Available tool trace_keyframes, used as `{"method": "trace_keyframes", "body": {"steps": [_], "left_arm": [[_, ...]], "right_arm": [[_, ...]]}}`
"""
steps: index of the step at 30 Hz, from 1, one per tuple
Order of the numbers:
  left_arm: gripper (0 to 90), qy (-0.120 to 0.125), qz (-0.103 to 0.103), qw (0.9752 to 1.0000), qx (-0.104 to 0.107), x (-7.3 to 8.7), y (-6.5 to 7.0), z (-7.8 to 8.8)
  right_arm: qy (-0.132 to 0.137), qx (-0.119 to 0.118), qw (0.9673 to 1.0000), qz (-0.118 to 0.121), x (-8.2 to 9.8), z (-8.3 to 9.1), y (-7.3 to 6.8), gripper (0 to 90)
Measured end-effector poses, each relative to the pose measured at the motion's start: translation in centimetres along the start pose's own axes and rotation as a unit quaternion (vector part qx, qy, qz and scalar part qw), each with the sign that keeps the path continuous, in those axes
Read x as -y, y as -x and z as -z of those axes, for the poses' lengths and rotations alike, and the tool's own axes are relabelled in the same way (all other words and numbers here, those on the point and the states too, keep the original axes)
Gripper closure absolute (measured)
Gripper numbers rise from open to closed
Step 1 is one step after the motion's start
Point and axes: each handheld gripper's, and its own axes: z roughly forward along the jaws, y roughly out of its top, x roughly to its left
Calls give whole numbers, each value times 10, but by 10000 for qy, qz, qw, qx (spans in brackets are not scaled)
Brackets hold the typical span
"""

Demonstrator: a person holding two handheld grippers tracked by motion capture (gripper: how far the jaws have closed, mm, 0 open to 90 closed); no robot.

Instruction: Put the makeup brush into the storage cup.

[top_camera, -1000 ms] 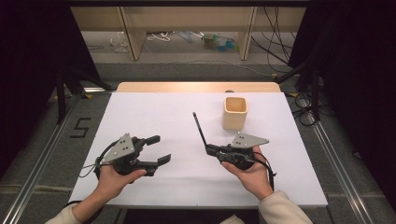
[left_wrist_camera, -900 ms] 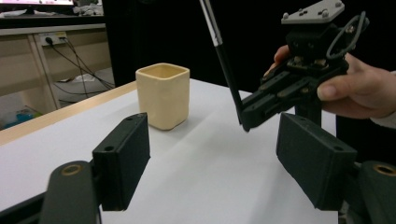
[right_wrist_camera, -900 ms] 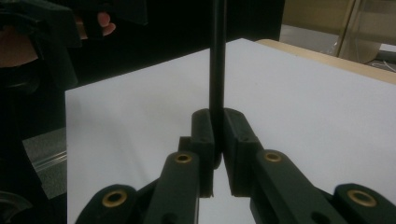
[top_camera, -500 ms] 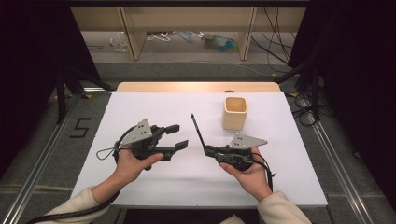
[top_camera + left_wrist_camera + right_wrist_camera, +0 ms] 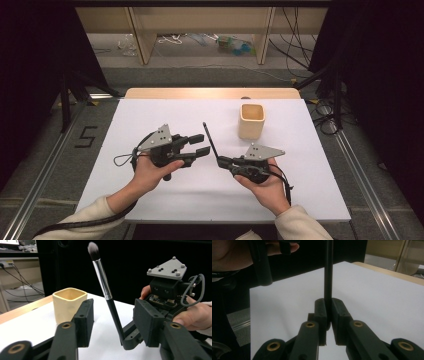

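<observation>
My right gripper (image 5: 220, 161) is shut on the lower handle of a black makeup brush (image 5: 209, 139), which leans up and away with its bristles on top. In the right gripper view the pads (image 5: 321, 310) pinch the handle (image 5: 328, 270). My left gripper (image 5: 201, 145) sits just left of the brush and points at it. Its jaws have just been closing and stand half open. In the left gripper view the brush (image 5: 105, 285) stands in the gap of that gripper (image 5: 116, 326), with neither pad touching it. A cream square cup (image 5: 251, 121) stands upright behind the right gripper.
Both hands work over a white sheet (image 5: 150, 115) on a wooden table, whose far edge (image 5: 210, 93) shows beyond it. Dark frame rails run along both sides. Shelf legs, cables and clutter lie on the floor beyond. A "5" mark (image 5: 86, 136) is on the floor at left.
My left gripper has moved right and a little away, up close to the brush handle, and its jaws have narrowed. The right gripper and the brush have stayed put.
</observation>
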Motion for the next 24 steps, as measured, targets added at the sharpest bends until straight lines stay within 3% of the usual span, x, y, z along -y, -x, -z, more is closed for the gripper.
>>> {"method": "trace_keyframes", "body": {"steps": [10,11,18,21,22,24], "left_arm": [[678,16,225,9993,290,2,-3,-12],[695,15,188,9993,325,2,-3,-12],[807,63,211,9994,265,0,0,-14],[837,79,124,9995,294,-1,1,-16],[837,35,-20,9997,255,-1,2,-16],[838,22,-89,9996,255,-3,3,-17]], "right_arm": [[-215,47,9998,33,-1,1,-3,839],[-46,-32,10000,22,0,-2,-3,840],[-122,-45,9999,66,-1,-2,-4,839],[-53,23,9999,105,0,-4,-6,843],[-97,-15,9999,108,0,-4,-5,843],[-134,-33,9998,136,-1,-4,-6,823]]}}
